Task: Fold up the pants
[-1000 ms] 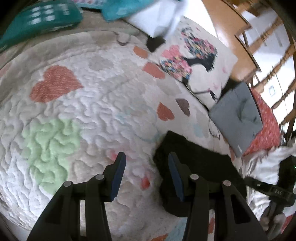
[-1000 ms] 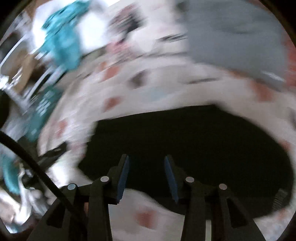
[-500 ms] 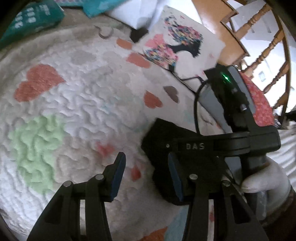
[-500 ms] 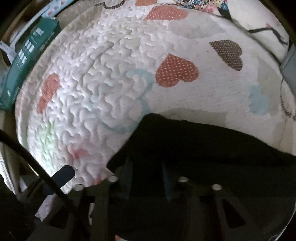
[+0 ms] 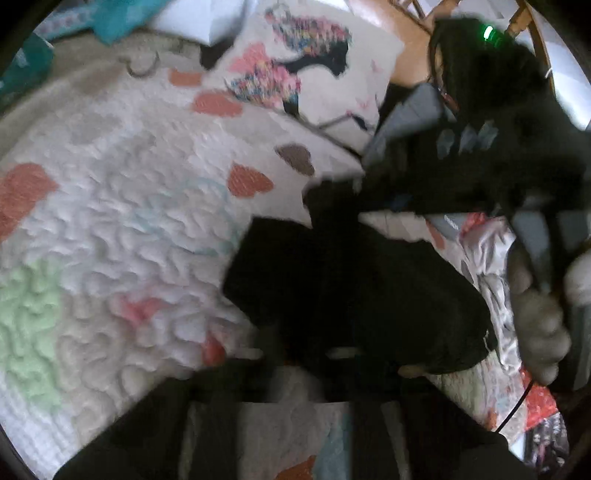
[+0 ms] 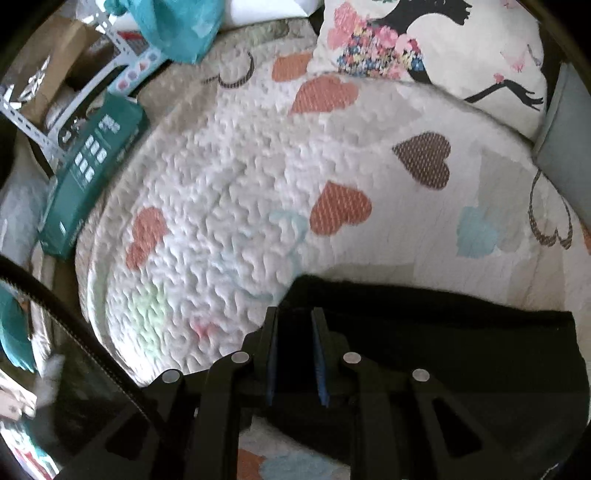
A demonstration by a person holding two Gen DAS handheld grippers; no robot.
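Black pants lie folded on a white heart-print quilt. My right gripper stands at their near left corner, its jaws closing, and dark cloth fills the gap between the blue pads. The left wrist view is blurred. There the pants cover the lower middle, and my left gripper is shut with its dark fingers sunk into their near edge. The right gripper's body leans in from the upper right, held by a hand in a pale glove.
A printed pillow and a grey cushion lie at the quilt's far side. A teal box and teal cloth sit off the left edge. A wooden chair stands behind. Crumpled bedding lies to the right.
The left jaws went from wide apart to shut at the pants' edge. The right gripper slid to the pants' left corner and its jaws narrowed on the cloth.
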